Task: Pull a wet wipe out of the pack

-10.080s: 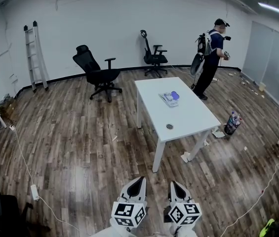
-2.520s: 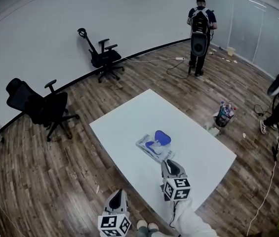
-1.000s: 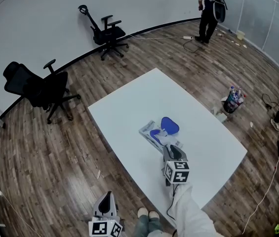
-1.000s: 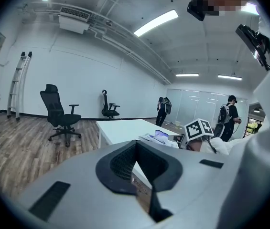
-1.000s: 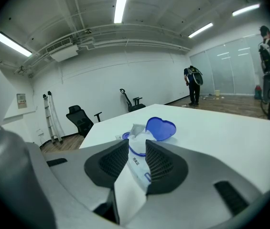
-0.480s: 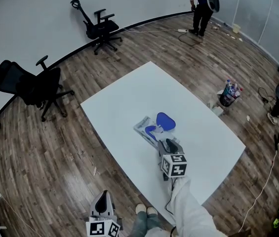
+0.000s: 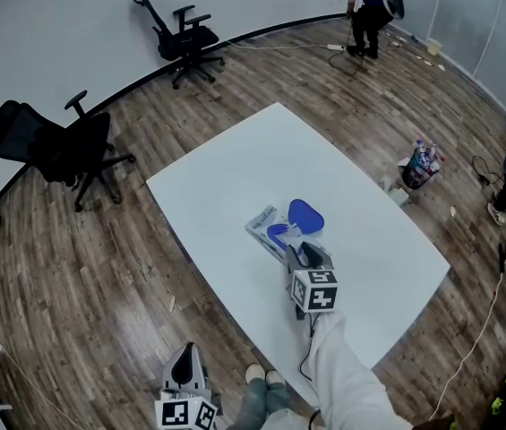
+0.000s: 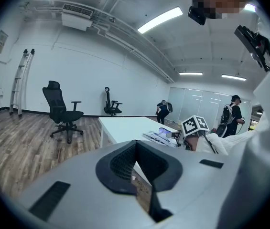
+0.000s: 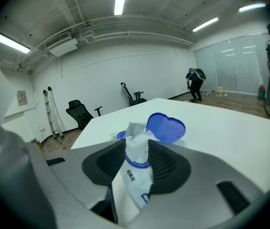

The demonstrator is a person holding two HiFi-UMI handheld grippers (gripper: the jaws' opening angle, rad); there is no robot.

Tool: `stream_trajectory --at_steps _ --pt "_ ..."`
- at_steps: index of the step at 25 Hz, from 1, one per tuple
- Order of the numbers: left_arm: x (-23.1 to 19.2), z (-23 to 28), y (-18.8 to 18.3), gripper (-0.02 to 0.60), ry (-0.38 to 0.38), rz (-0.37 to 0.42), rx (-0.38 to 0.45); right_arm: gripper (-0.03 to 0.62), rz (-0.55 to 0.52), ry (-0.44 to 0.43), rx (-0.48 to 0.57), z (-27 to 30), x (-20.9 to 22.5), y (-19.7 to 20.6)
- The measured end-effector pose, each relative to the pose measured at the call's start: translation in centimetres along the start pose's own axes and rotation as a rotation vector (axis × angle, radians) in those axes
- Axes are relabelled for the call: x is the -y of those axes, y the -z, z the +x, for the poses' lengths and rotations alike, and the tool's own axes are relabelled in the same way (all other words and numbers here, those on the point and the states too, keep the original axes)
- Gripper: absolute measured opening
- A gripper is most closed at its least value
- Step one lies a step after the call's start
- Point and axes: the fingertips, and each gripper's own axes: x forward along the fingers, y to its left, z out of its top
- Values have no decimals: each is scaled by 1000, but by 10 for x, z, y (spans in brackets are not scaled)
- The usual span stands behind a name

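The wet wipe pack [image 7: 269,226] lies flat on the white table [image 7: 235,168], its blue lid [image 7: 305,215] flipped open. My right gripper [image 7: 307,255] reaches onto the pack from its near side. In the right gripper view a white wipe tuft [image 9: 137,137] rises from the pack's opening between my jaws, which are opening and do not clamp it; the lid [image 9: 166,127] stands just beyond. My left gripper [image 7: 185,358] hangs low off the table's near edge, shut with nothing in it [image 8: 135,147].
Two black office chairs [image 7: 51,146] [image 7: 185,30] stand on the wooden floor beyond the table. A person [image 7: 371,3] stands far off at the back right. A bin of bottles [image 7: 420,164] sits by the table's right side. Cables trail along the right floor.
My right gripper has slid forward, from just short of the pack to over its opening. The left gripper has stayed low at the bottom left.
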Motion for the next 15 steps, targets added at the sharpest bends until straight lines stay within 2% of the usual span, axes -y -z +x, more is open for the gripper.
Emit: stream_trajectory --at_steps 10,15 --pt "-7 -2 2 0 -11 -6 -9 133 -18 24 -27 2 3 3" --pt "-10 -3 3 0 -11 -7 -11 103 -36 30 -34 4 4 3"
